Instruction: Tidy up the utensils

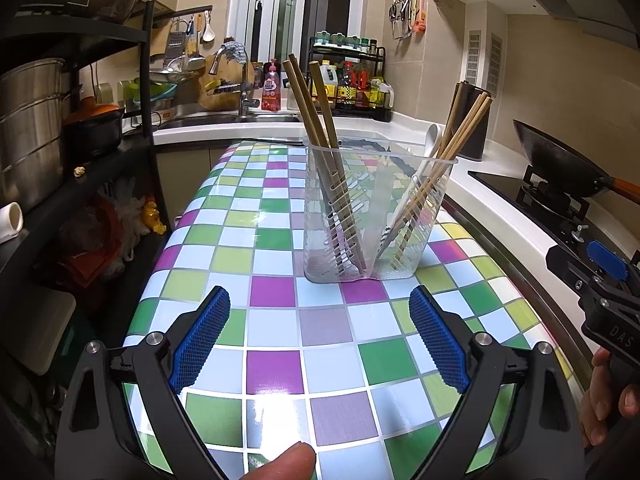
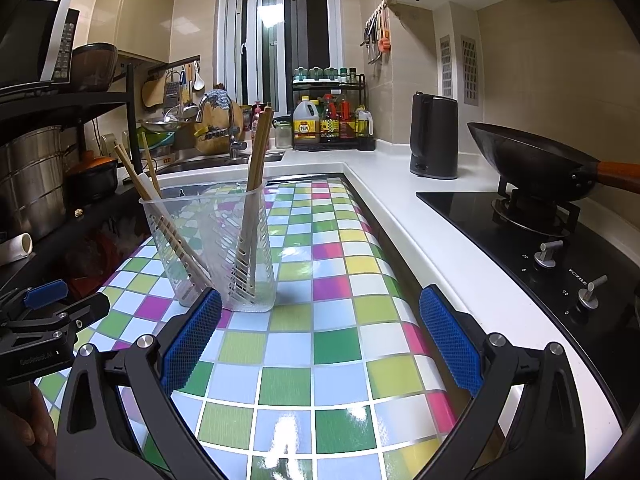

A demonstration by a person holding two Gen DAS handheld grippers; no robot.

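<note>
A clear plastic utensil holder (image 1: 376, 216) with two compartments stands upright on the checkered table (image 1: 280, 320). Wooden chopsticks (image 1: 316, 120) lean in its left compartment. More chopsticks (image 1: 460, 136) and a white spoon (image 1: 430, 140) lean in its right compartment. My left gripper (image 1: 320, 312) is open and empty, just in front of the holder. In the right wrist view the holder (image 2: 212, 248) stands ahead to the left. My right gripper (image 2: 320, 312) is open and empty over the table (image 2: 320, 360). The left gripper's body shows at the left edge there (image 2: 44, 320).
A white counter (image 2: 420, 216) runs along the table's right side, with a black hob (image 2: 520, 240), a wok (image 2: 532, 164) and a dark kettle (image 2: 434, 136). A sink with a tap (image 1: 244, 92) and a bottle rack (image 1: 352, 84) stand behind. A black shelf with pots (image 1: 32, 128) is on the left.
</note>
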